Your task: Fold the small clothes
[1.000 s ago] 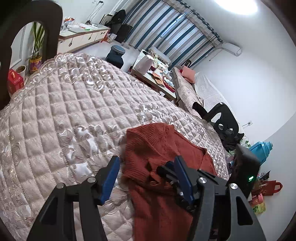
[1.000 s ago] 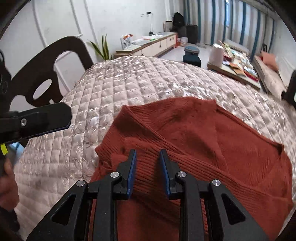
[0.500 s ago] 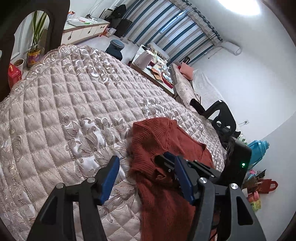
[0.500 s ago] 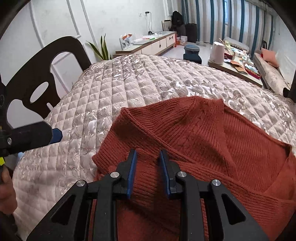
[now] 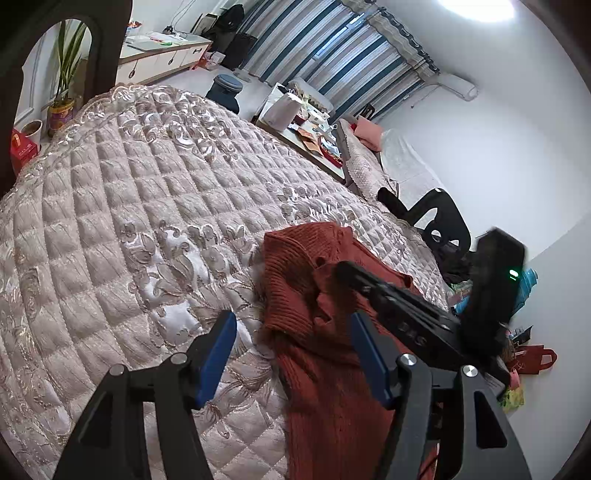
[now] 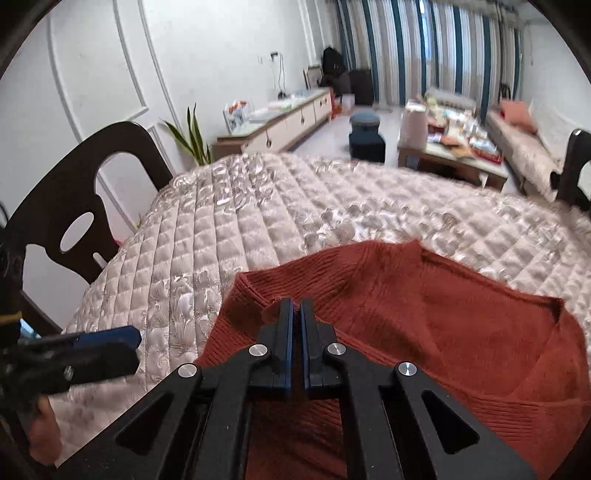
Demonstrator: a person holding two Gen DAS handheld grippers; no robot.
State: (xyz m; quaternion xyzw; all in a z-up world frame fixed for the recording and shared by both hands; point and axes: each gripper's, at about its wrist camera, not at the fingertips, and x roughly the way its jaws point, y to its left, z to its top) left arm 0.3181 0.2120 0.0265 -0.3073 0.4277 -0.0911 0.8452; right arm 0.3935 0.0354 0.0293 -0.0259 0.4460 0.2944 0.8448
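Fingers [image 6: 284, 325] of the right gripper [image 6: 296, 314] pinch the sweater [image 6: 424, 314] edge – left gripper [image 5: 291, 354] gapes, hovering beside

A: Setting? Private home, a combined living and dining room.

B: Evidence?

A: Work surface is a table under a quilted, embroidered cloth [image 6: 258, 221], with dark wooden dining chairs [image 6: 74, 206] at its edge. Beyond it, a low white sideboard [image 6: 280, 122] along a panelled wall, a potted plant [image 6: 192, 136] beside it.

B: Anything else domestic?

A: A coffee table [image 6: 454, 147] crowded with packets and papers, a sofa with a pink cushion [image 6: 517, 110], a round dark stool [image 6: 365, 127], floor-length blue-striped curtains [image 5: 332, 48]. A wall air conditioner [image 5: 452, 83] and a ceiling lamp [image 5: 476, 9]. Shopping bags [image 5: 532, 360] on the floor by the wall.
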